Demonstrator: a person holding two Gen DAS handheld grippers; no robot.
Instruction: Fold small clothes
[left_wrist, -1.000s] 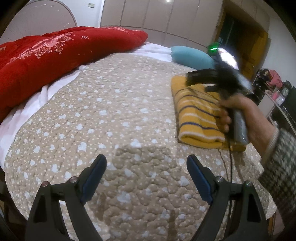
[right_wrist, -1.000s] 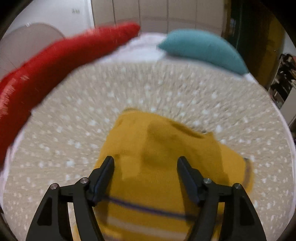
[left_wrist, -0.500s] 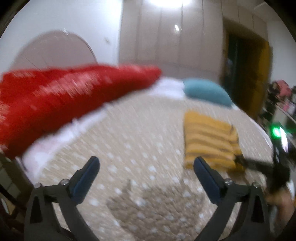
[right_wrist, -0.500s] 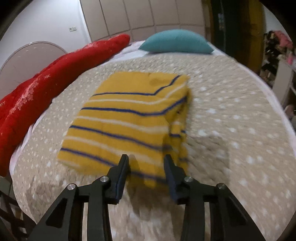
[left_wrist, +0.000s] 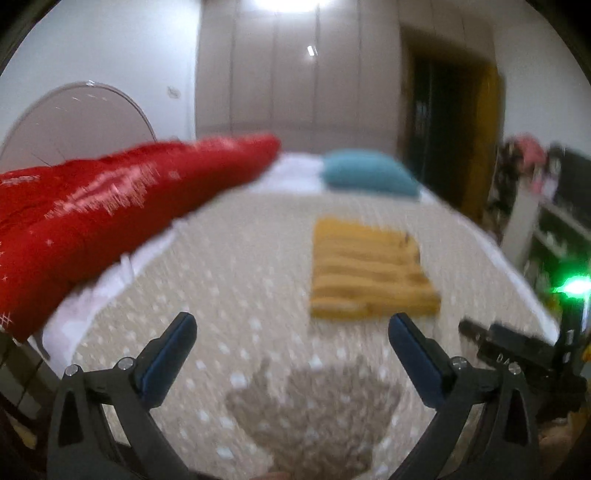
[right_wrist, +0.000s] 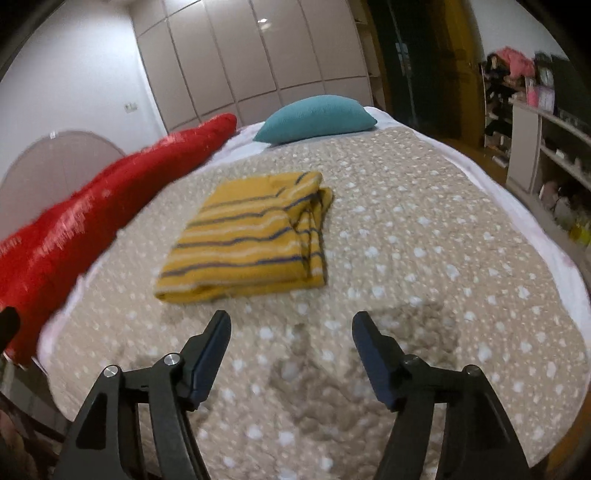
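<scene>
A yellow striped garment (right_wrist: 251, 236) lies folded into a flat rectangle on the beige spotted bedspread (right_wrist: 424, 229). It also shows in the blurred left wrist view (left_wrist: 369, 273). My right gripper (right_wrist: 291, 328) is open and empty, held above the bedspread just in front of the garment's near edge. My left gripper (left_wrist: 291, 330) is open and empty, back from the garment and to its left. The right gripper's body (left_wrist: 517, 350) shows at the right edge of the left wrist view.
A red quilt (right_wrist: 92, 206) runs along the bed's left side. A teal pillow (right_wrist: 317, 118) lies at the head. Wardrobe doors (right_wrist: 251, 59) stand behind. Shelves with clutter (right_wrist: 546, 129) stand to the right of the bed.
Both grippers have pulled back from the garment toward the foot of the bed. The right gripper's jaws have widened from half a second ago. The garment stays folded on the bedspread.
</scene>
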